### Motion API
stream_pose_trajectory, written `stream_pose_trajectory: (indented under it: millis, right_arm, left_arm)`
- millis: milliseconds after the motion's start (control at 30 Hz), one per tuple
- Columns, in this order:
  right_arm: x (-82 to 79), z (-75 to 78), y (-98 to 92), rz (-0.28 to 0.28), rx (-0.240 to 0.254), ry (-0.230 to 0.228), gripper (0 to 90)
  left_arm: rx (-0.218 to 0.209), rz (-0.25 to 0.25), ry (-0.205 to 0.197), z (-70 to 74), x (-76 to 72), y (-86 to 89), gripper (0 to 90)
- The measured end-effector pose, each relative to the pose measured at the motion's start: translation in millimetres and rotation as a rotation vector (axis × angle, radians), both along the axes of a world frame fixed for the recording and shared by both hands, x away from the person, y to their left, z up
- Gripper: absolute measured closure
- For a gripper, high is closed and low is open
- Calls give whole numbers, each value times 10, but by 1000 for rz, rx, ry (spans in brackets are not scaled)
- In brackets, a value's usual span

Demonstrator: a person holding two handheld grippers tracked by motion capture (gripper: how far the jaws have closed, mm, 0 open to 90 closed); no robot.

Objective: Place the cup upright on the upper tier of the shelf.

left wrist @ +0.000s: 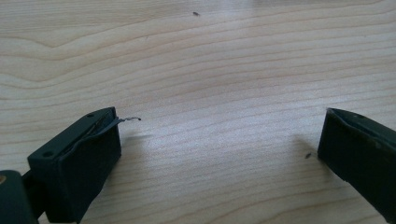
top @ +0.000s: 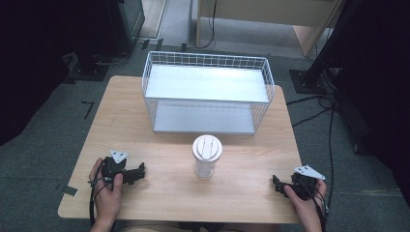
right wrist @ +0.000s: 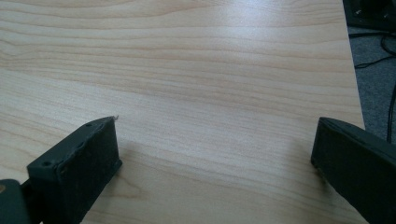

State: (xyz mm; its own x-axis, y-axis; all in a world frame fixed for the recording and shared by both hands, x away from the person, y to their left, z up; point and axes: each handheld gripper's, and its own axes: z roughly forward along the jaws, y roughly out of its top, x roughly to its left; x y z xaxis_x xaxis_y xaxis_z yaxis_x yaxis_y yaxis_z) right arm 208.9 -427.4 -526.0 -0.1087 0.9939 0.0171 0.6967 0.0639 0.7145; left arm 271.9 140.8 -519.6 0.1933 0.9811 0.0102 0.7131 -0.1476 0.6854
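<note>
Cup [top: 207, 157] stood upright mid-table [top: 241, 183], before wire rack [top: 208, 92]. Clear, lidded, probably light and slippery; grip its body below the lid. Left gripper [left wrist: 219, 140] and right gripper [right wrist: 215, 144] rested spread, empty, well apart from it.

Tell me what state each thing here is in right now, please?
Left tool: open, nothing between its jaws, low over the table.
Right tool: open, also holding nothing.
Bottle: upright at the table's middle, white lid on.
Wire rack: upright at the far side, both shelves bare.
</note>
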Motion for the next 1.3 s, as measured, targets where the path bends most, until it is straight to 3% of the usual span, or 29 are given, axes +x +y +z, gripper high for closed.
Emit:
stream_pose_trajectory:
  millis: [67, 100, 133, 233, 533, 700, 967, 1300]
  right_arm:
    - [-27, 22, 40, -27, -25, -40, 127]
    - [-27, 22, 40, -27, -25, -40, 127]
    - [-45, 72, 88, -37, -27, -70, 138]
    - [-66, 165, 163, -14, 33, -94, 138]
    - [-39, 345, 536, 80, 83, -96, 140]
    - [-47, 403, 701, 114, 61, -105, 140]
    - [-105, 570, 1071, 211, 99, -162, 140]
    - [-102, 611, 1482, 298, 118, -177, 140]
  left_arm:
    - [1, 0, 2, 1, 6, -1, 0]
    - [1, 0, 2, 1, 6, -1, 0]
    - [1, 1, 2, 1, 7, -1, 0]
    - [1, 1, 1, 1, 6, -1, 0]
    - [2, -5, 3, 2, 10, 0, 0]
    - [1, -7, 3, 2, 12, 0, 0]
    - [-2, -12, 1, 0, 21, -7, 0]
    - [0, -14, 1, 1, 22, -5, 0]
